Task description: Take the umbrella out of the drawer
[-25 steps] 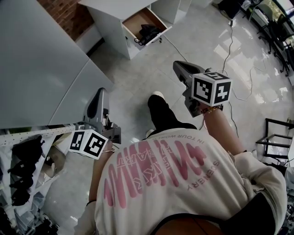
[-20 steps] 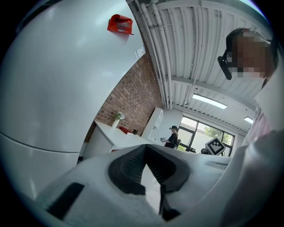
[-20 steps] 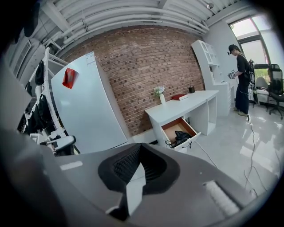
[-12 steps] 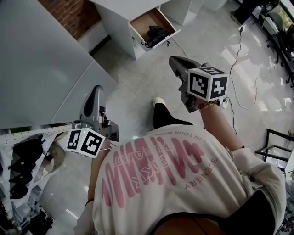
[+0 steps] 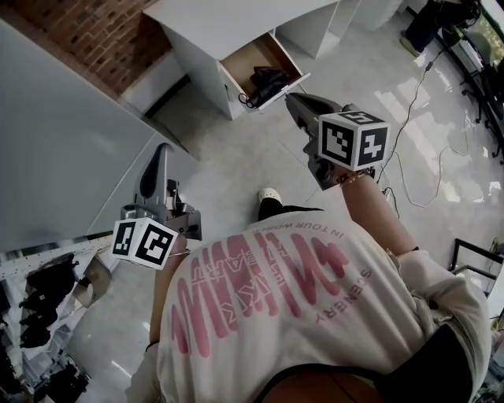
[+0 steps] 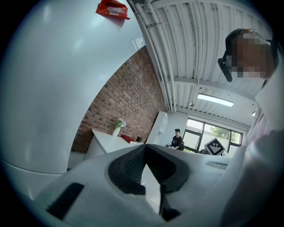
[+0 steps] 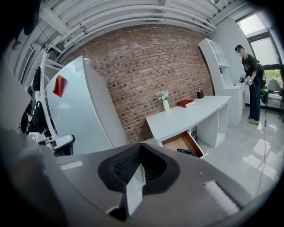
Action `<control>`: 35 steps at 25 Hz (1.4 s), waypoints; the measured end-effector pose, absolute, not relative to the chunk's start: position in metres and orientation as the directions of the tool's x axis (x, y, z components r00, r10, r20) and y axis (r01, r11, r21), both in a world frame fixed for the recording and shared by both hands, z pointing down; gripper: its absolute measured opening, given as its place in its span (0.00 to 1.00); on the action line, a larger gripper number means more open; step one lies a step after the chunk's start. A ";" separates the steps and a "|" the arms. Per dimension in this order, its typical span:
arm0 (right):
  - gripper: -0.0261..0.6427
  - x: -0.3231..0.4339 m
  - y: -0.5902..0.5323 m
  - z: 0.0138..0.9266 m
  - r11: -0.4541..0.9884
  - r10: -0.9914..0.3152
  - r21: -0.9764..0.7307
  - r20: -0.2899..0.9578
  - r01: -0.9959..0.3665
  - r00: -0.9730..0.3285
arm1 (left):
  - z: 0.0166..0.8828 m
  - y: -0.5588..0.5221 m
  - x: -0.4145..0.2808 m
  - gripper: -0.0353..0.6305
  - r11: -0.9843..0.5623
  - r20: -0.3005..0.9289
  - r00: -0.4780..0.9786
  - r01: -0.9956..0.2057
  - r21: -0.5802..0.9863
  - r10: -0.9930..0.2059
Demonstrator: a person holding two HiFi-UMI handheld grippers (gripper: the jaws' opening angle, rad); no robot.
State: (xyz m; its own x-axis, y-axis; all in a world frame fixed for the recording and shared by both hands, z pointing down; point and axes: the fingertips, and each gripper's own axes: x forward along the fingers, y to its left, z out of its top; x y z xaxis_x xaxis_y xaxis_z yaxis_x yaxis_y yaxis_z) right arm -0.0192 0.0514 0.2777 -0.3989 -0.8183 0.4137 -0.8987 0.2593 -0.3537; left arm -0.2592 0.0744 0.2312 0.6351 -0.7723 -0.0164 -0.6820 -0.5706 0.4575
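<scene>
Black and folded, the umbrella is seen lying in the open drawer, bunched against the drawer's front edge, with bare wooden bottom showing behind it. The drawer is pulled out from beneath the front edge of a white table, which is set against a red brick wall. In the right gripper view the same umbrella is seen low in the drawer, and a vase of flowers and a red book are carried on the table along its back edge, the book nearer the table's right end.

The right tool is held out over the pale tiled floor and pointed toward the drawer, well apart from the umbrella. Its jaws are closed on each other, tip to tip, and nothing is gripped by them. The left tool is held lower at the person's left side, beside a large white cabinet. Its jaws are likewise pressed together and empty.

A cream shirt with pink print fills the lower part of the head view, and cables are trailed across the floor to the right. A second person is seen standing far off beside white shelving.
</scene>
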 end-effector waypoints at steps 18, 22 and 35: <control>0.06 0.054 -0.042 0.295 0.282 -0.800 -0.394 0.407 -0.875 -0.441 | 0.240 -0.007 -0.188 0.06 -0.541 0.001 0.603 -0.715 0.443 -0.798; 0.06 0.065 -0.051 0.299 0.278 -0.800 -0.402 0.405 -0.872 -0.442 | 0.240 -0.016 -0.177 0.06 -0.545 0.002 0.606 -0.716 0.436 -0.795; 0.06 0.084 -0.079 0.354 0.166 -0.757 -0.505 0.485 -0.847 -0.438 | 0.266 -0.044 -0.161 0.06 -0.515 0.084 0.604 -0.736 0.439 -0.792</control>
